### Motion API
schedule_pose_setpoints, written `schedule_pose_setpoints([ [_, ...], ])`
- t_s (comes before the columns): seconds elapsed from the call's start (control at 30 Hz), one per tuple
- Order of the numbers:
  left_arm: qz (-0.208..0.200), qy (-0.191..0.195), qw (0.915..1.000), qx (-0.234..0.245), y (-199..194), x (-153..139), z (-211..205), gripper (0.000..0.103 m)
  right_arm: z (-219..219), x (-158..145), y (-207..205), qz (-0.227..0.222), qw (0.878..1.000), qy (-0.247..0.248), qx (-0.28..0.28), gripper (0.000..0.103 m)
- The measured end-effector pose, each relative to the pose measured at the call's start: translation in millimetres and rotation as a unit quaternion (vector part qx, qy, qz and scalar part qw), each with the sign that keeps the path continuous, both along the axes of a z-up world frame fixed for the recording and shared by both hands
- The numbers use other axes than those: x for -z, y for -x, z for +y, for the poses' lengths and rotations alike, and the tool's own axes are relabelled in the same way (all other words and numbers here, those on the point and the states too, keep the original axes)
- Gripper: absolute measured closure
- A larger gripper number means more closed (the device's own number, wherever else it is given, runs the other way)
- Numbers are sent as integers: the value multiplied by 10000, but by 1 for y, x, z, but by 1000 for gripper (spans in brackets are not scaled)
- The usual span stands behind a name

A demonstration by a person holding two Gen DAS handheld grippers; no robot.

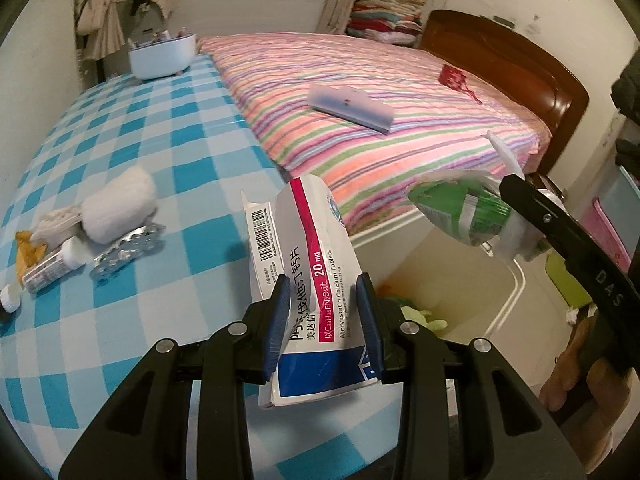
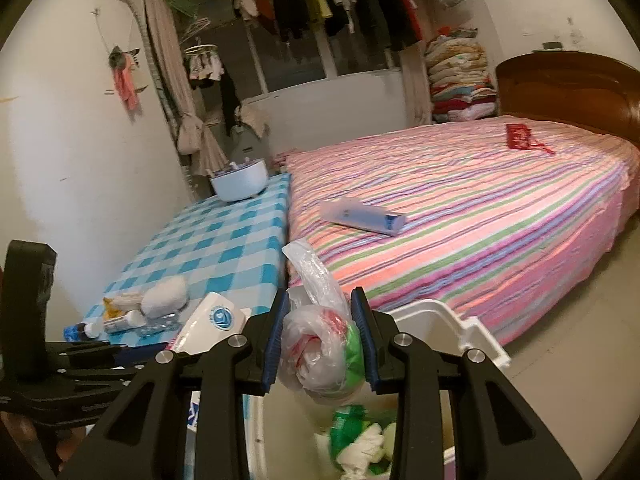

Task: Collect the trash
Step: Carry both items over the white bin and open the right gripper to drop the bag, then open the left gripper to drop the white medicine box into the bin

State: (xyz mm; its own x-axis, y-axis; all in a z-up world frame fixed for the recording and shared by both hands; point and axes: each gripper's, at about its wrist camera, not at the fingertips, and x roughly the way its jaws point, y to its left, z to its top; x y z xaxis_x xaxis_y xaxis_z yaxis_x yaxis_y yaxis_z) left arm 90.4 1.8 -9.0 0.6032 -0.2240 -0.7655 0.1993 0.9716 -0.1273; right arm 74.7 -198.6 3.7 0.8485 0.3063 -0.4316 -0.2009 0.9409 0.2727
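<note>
My left gripper is shut on a flattened white medicine box with a pink stripe, held above the table's right edge. My right gripper is shut on a crumpled plastic bag with green and red wrappers inside, held over a white bin. In the left wrist view the same bag hangs from the right gripper above the bin. The bin holds green and white trash. On the checked table lie a white cotton wad, foil blister packs and small bottles.
A striped bed stands right of the table, with a pale flat box and a red item on it. A white bowl sits at the table's far end. Clothes hang at the window. A hand holds the right tool.
</note>
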Motion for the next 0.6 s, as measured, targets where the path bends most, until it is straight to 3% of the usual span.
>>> schedule_pose_setpoints([
  [0.17,-1,13,9999,159,-2,1,-14,70,-16,3,2,-19,9995,-67,306,64],
  [0.27,-30,10,9997,246,-2,0,-21,69,-23,3,3,-90,9987,-156,481,41],
  [0.3,-36,3,9996,271,-2,-1,-24,69,-24,2,4,-130,9984,-178,527,39],
  [0.6,20,-7,9992,401,-7,5,-38,69,-42,-4,13,-464,9941,-579,791,38],
])
